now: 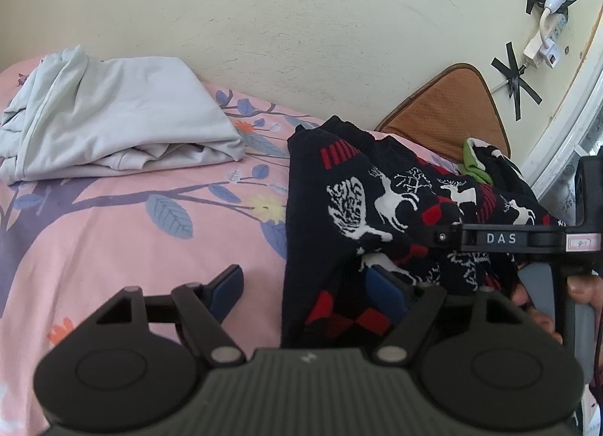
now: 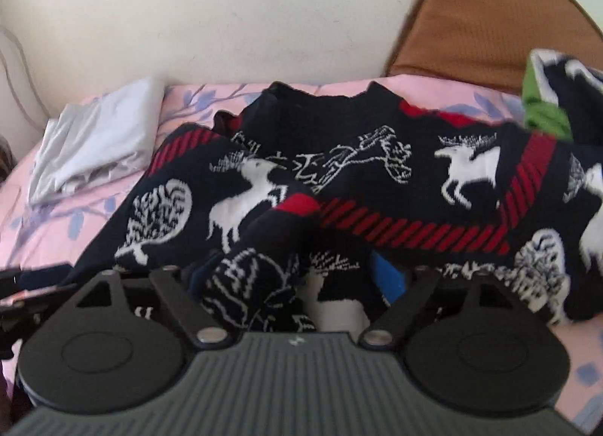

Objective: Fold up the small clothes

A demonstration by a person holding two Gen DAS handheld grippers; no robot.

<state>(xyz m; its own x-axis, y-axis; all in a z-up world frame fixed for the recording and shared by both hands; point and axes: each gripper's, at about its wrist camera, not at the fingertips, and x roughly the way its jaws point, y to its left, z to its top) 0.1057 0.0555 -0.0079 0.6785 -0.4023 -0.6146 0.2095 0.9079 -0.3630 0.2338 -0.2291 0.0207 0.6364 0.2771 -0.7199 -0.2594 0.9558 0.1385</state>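
Observation:
A dark navy knit sweater [image 1: 377, 202] [image 2: 339, 172] with white deer and red stripes lies crumpled on the pink floral bed sheet [image 1: 113, 240]. My left gripper [image 1: 305, 289] is open at the sweater's left edge. Its left blue pad [image 1: 226, 285] is over the sheet and its right pad [image 1: 384, 292] is over the knit. My right gripper [image 2: 294, 277] is open too, low over the sweater's near side. A loose bunch of knit [image 2: 256, 274] rises between its fingers and is not pinched. The right gripper's body [image 1: 501, 238] shows in the left wrist view, held by a hand [image 1: 580, 289].
A folded pale grey garment [image 1: 113, 115] [image 2: 94, 145] lies at the back left of the bed. A brown cushion [image 1: 444, 108] [image 2: 490, 9] leans on the wall. Another dark garment with green trim [image 1: 478, 160] [image 2: 542, 104] sits at the back right. A power strip [image 1: 546, 47] hangs on the wall.

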